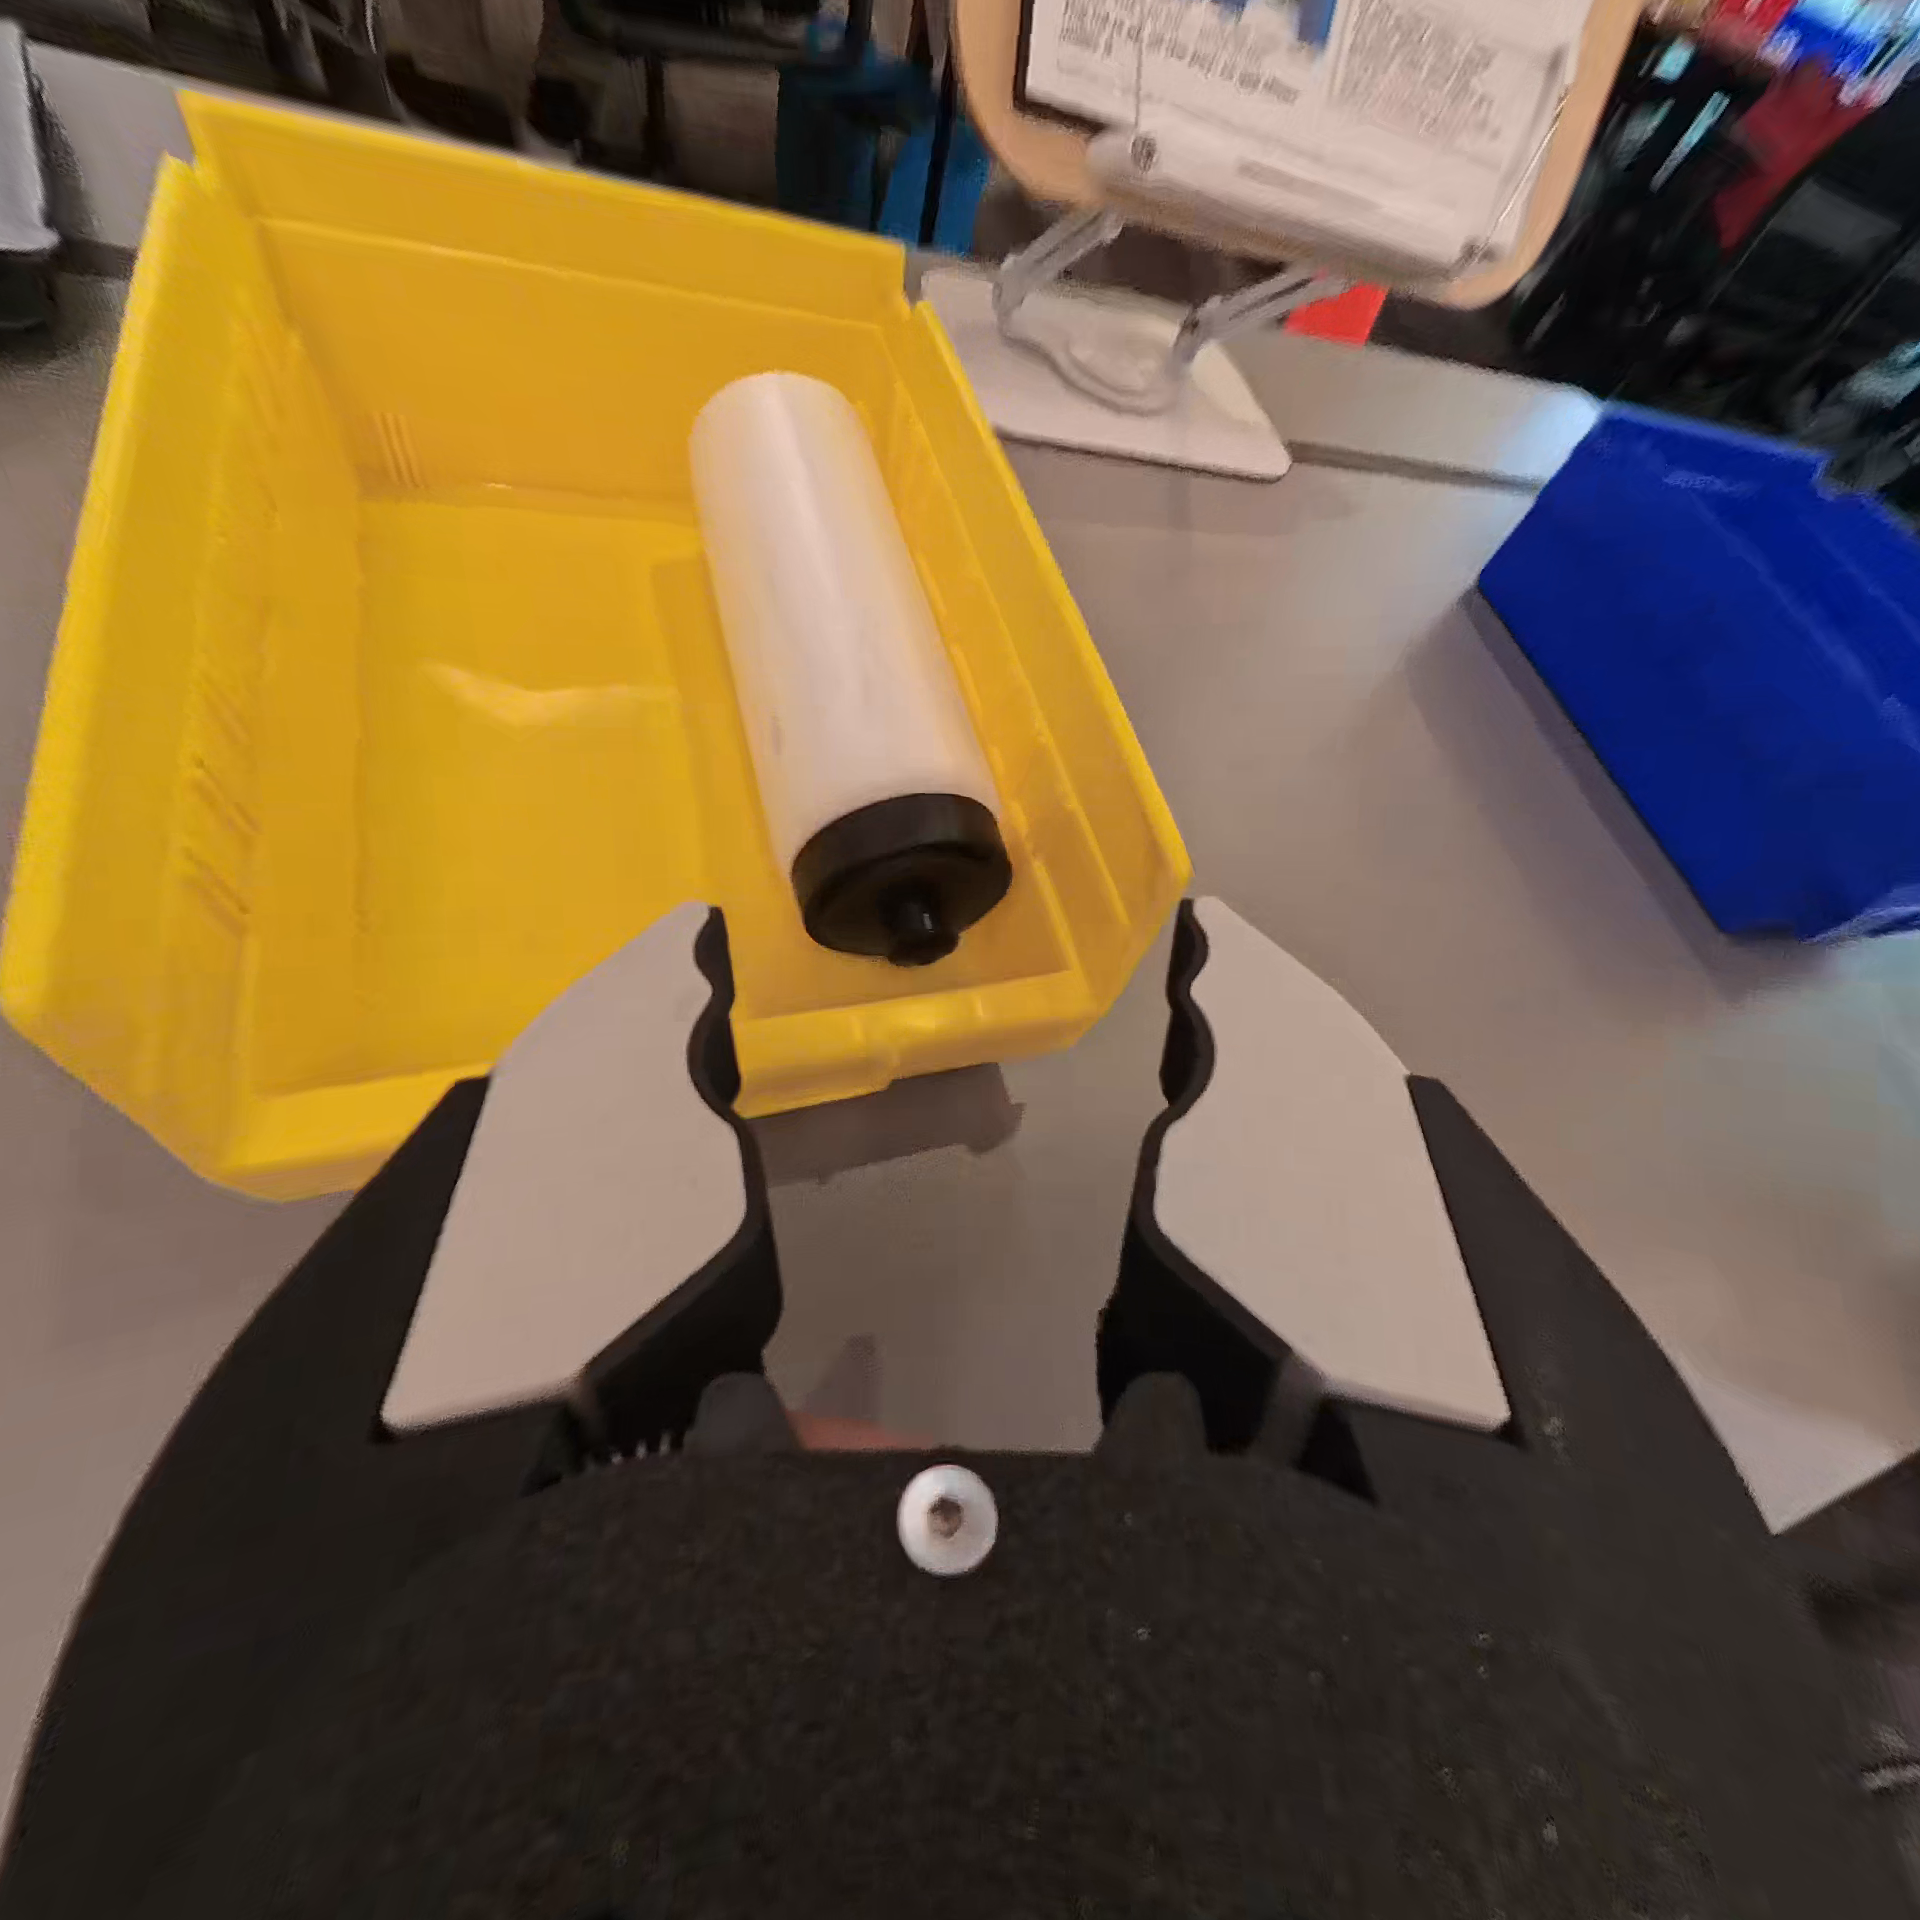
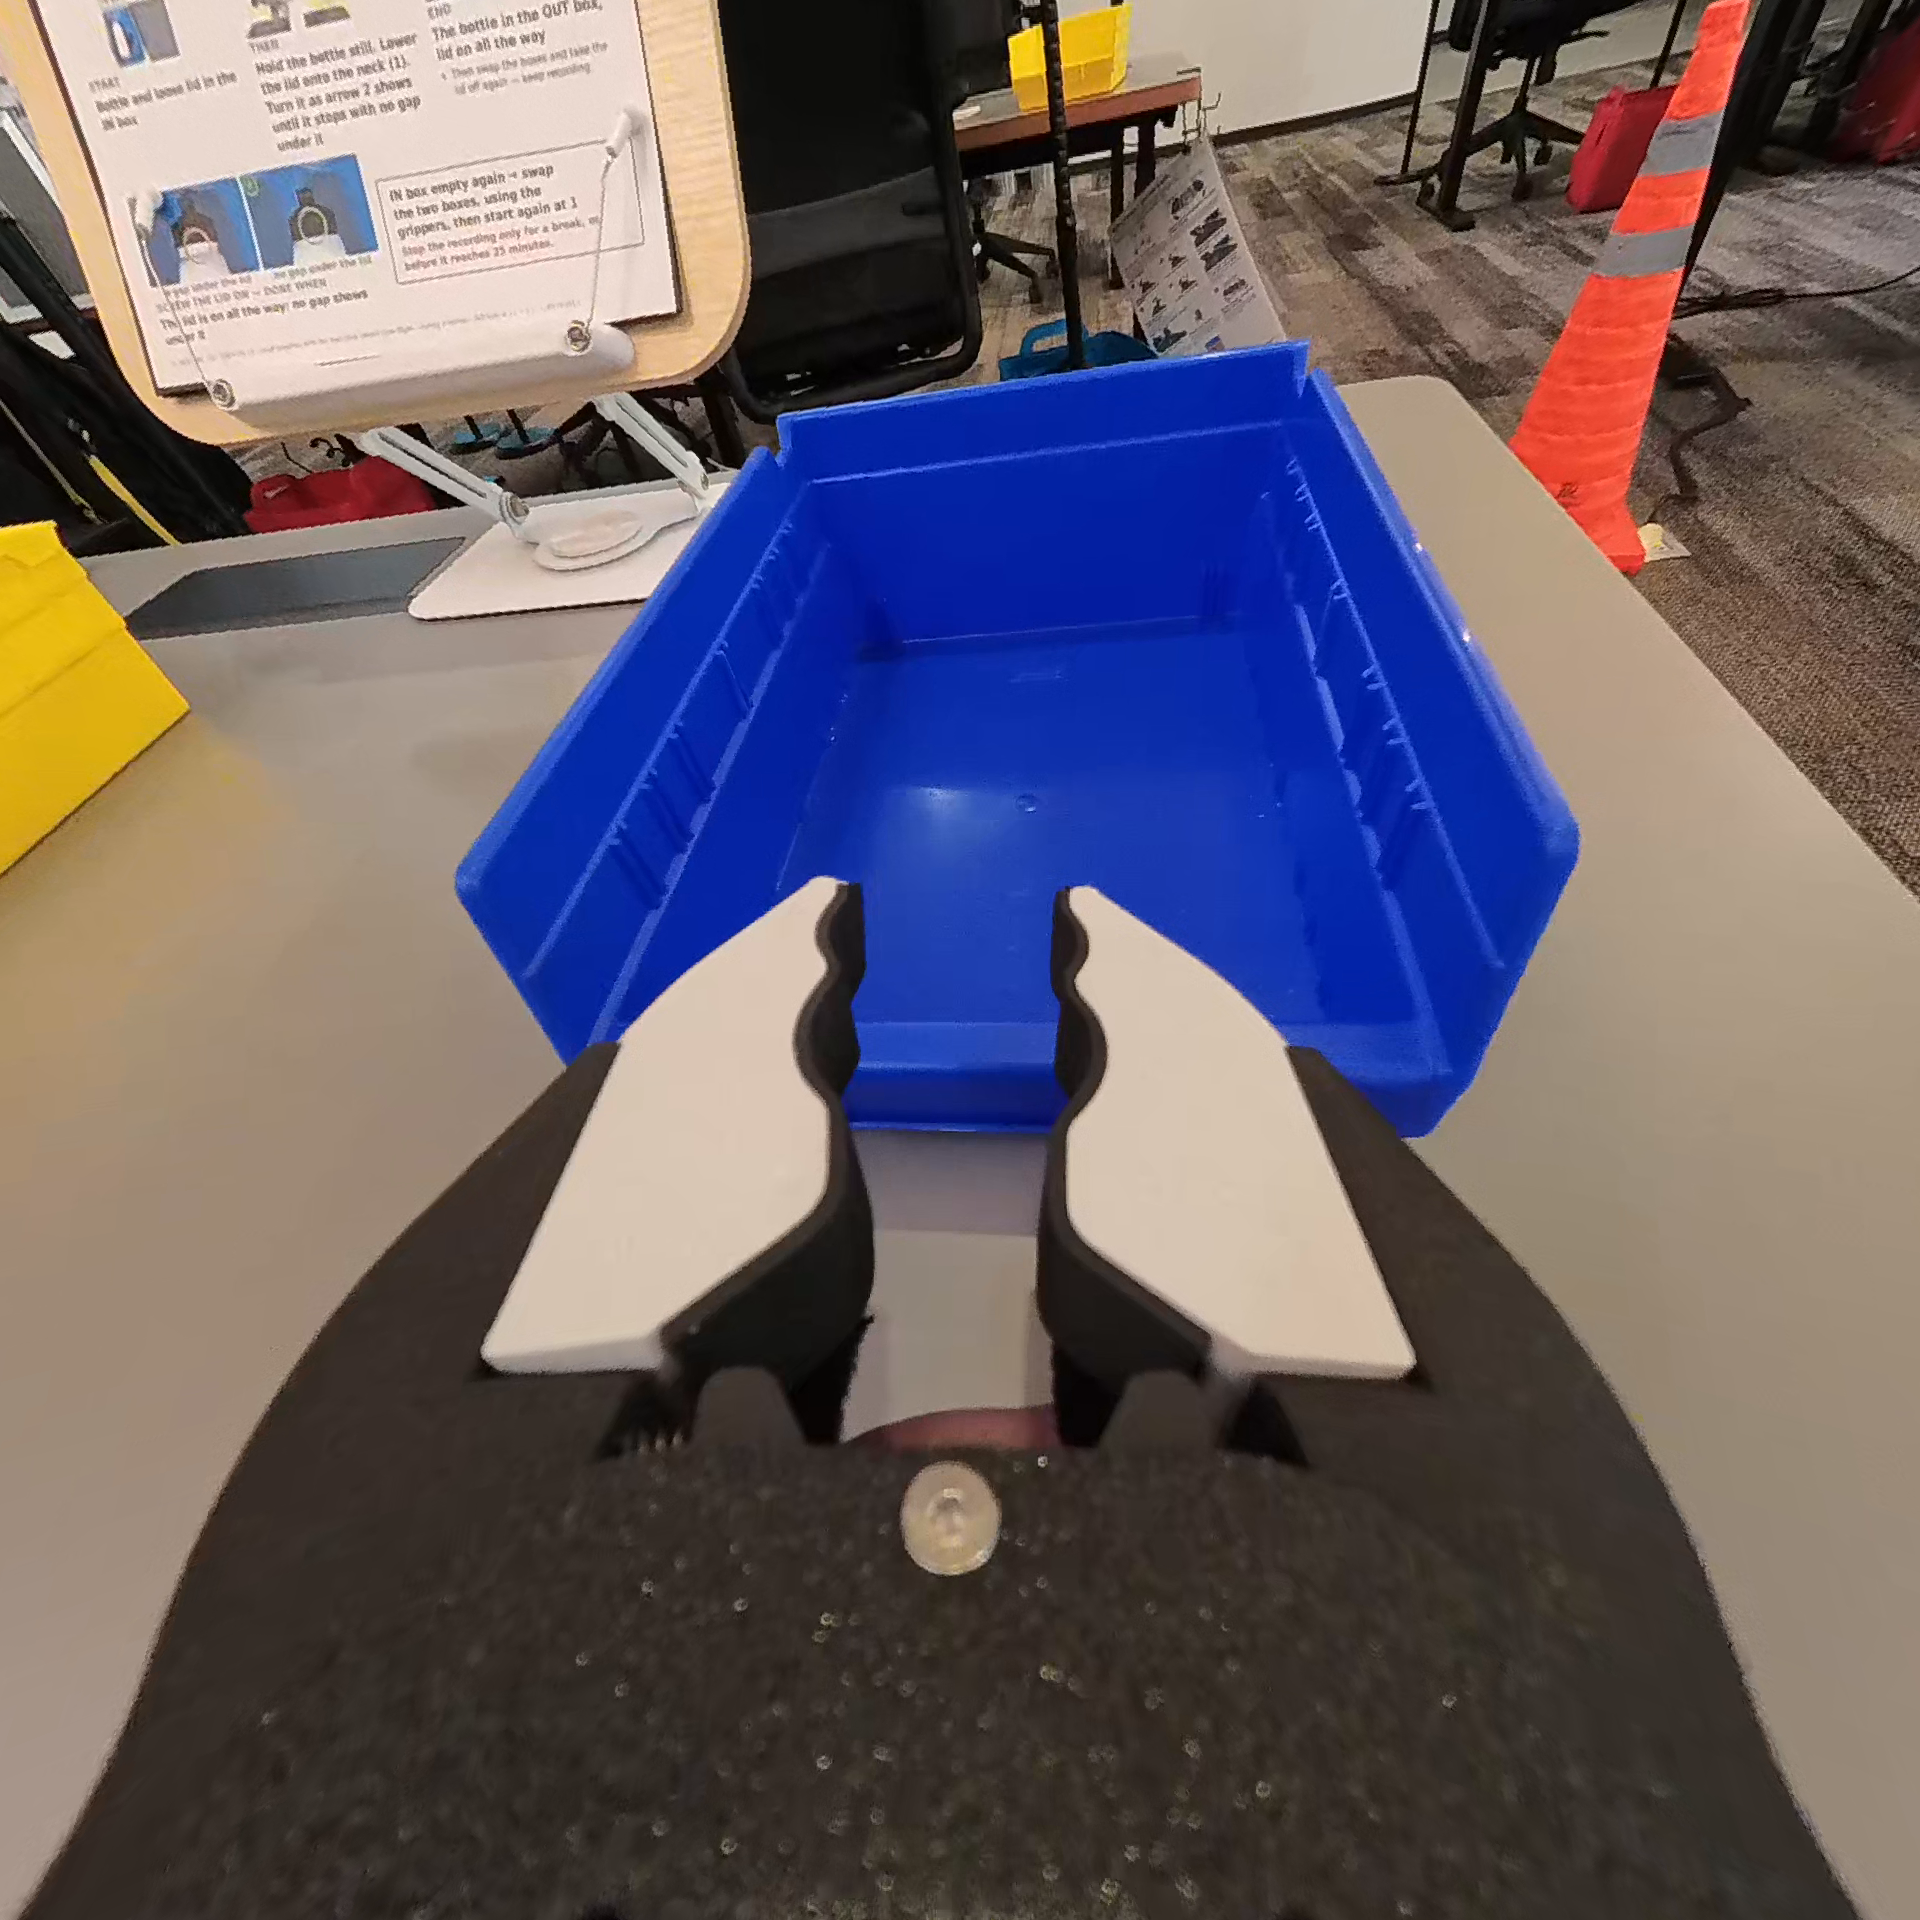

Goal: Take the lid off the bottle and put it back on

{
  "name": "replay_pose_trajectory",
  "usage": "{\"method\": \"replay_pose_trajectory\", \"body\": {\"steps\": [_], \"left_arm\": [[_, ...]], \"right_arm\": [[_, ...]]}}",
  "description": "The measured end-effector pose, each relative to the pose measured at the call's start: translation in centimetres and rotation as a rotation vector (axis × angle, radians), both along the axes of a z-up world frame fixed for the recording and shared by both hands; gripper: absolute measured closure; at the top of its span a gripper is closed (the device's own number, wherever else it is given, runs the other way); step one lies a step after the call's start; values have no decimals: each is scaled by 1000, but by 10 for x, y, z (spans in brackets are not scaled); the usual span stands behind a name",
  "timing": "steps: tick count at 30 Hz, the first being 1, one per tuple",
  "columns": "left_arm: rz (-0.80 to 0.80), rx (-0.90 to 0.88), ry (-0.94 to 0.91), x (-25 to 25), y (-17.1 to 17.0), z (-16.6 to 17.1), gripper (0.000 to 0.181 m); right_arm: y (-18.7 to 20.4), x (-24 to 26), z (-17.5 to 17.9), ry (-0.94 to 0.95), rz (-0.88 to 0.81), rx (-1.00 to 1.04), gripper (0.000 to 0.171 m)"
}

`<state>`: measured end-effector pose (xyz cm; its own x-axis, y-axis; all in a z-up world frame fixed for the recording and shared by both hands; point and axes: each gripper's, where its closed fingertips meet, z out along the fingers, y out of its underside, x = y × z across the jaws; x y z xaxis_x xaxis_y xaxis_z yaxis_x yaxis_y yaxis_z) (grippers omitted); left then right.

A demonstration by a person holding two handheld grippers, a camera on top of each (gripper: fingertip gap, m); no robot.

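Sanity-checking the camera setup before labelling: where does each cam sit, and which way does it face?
Left wrist view: on the left gripper, looking forward and down along its open fingers at the yellow bin holding the white bottle with its black lid on; only the gripper's own body shows.
Right wrist view: on the right gripper, fingers open, facing the blue bin; only the gripper's body shows.
Shared: both bins, the grey table and the instruction stand.
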<state>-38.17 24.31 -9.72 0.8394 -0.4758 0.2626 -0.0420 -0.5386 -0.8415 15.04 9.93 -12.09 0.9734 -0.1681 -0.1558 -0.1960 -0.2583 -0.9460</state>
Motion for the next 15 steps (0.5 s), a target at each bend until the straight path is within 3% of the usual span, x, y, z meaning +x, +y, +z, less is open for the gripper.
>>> {"method": "replay_pose_trajectory", "body": {"steps": [7, 15], "left_arm": [[-98, -353, 95, 28, 57, -32, 99], [-46, -672, 142, 48, 137, -68, 87]], "right_arm": [[-2, -1, -2, 20, 5, -3, 137], [0, -1, -7, 18, 7, -26, 137]]}}
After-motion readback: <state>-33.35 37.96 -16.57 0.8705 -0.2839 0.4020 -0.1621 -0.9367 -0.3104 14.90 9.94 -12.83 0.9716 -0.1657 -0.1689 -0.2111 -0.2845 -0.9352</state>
